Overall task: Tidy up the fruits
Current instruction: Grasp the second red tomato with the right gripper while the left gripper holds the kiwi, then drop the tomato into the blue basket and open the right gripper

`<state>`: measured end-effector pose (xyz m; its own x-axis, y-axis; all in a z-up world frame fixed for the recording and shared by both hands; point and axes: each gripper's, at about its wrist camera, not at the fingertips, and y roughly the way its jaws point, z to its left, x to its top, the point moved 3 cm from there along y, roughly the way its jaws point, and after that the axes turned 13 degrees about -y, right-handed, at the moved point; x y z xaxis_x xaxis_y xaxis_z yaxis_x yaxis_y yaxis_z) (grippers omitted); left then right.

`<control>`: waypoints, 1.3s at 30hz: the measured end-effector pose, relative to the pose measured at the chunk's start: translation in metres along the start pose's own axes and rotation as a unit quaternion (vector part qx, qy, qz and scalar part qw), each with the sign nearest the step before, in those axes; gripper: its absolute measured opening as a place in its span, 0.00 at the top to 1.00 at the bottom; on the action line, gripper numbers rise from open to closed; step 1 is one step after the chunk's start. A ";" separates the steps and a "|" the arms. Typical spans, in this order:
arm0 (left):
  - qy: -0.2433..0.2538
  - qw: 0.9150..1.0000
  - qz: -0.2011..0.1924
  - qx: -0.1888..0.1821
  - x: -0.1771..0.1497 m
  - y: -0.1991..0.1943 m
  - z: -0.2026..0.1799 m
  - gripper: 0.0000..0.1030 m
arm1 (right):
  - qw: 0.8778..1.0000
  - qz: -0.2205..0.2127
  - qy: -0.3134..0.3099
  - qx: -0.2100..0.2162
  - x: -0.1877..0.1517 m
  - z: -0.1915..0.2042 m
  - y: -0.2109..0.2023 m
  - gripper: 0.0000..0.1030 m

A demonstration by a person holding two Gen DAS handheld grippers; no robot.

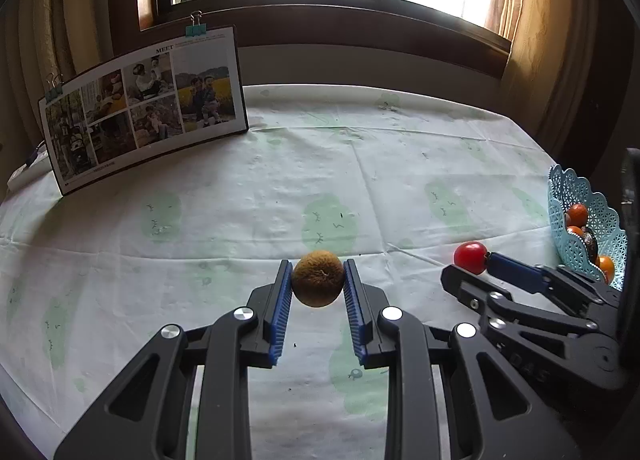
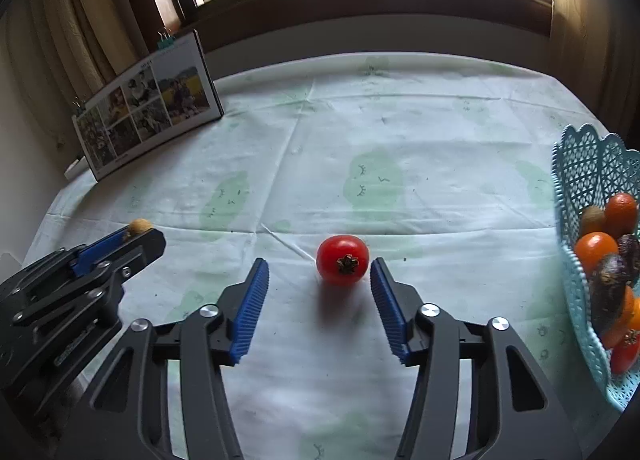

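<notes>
My left gripper [image 1: 317, 274] is shut on a brown kiwi [image 1: 317, 278], pinched between its blue pads just above the tablecloth; the kiwi also shows in the right wrist view [image 2: 140, 226]. My right gripper [image 2: 319, 266] is open around a red tomato [image 2: 342, 259] that lies on the cloth, close to its right pad, with a wide gap on the left. In the left wrist view the tomato [image 1: 471, 257] sits at the right gripper's tip. A light blue lace basket [image 2: 576, 164] at the right edge holds several oranges, a kiwi and dark fruits.
A photo board [image 1: 140, 108] stands clipped at the back left of the table. The white tablecloth with green prints [image 1: 360, 164] covers the table. A window and curtains are behind. The basket [image 1: 560, 196] stands at the table's right edge.
</notes>
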<state>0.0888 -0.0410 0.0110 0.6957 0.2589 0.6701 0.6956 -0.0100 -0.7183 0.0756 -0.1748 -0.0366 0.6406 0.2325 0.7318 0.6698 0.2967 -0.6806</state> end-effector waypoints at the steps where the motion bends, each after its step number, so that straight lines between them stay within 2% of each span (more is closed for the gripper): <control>1: 0.000 1.000 0.001 0.000 0.000 0.001 0.000 0.75 | 1.000 0.004 -0.001 -0.002 0.000 0.000 0.003 0.55; 10: 0.004 1.000 0.009 0.001 -0.004 0.006 -0.002 0.75 | 1.000 0.012 0.000 -0.013 0.005 -0.002 0.011 0.71; 18: 0.005 1.000 0.010 0.000 -0.004 0.007 -0.002 0.75 | 1.000 0.007 0.005 -0.019 0.003 -0.005 0.008 0.71; 21: 0.006 1.000 0.010 -0.001 -0.003 0.007 -0.002 0.75 | 1.000 0.011 0.013 -0.006 0.003 -0.007 0.010 0.68; 28: 0.008 1.000 0.011 -0.003 -0.004 0.008 -0.003 0.75 | 1.000 0.015 0.007 -0.019 0.006 -0.004 0.014 0.64; 30: 0.008 1.000 0.011 -0.003 -0.005 0.008 -0.003 0.75 | 1.000 0.014 0.006 -0.021 0.006 -0.004 0.015 0.64; 33: 0.008 1.000 0.012 -0.003 -0.005 0.008 -0.004 0.75 | 1.000 0.009 0.006 -0.025 0.006 -0.005 0.014 0.71; 39: 0.011 1.000 0.013 -0.005 -0.006 0.008 -0.005 0.75 | 0.999 -0.014 0.013 -0.035 0.002 -0.008 -0.002 0.71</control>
<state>0.0913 -0.0479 0.0022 0.7171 0.2374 0.6553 0.6790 -0.0261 -0.7336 0.0782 -0.1822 -0.0343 0.6304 0.2012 0.7497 0.7111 0.2377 -0.6617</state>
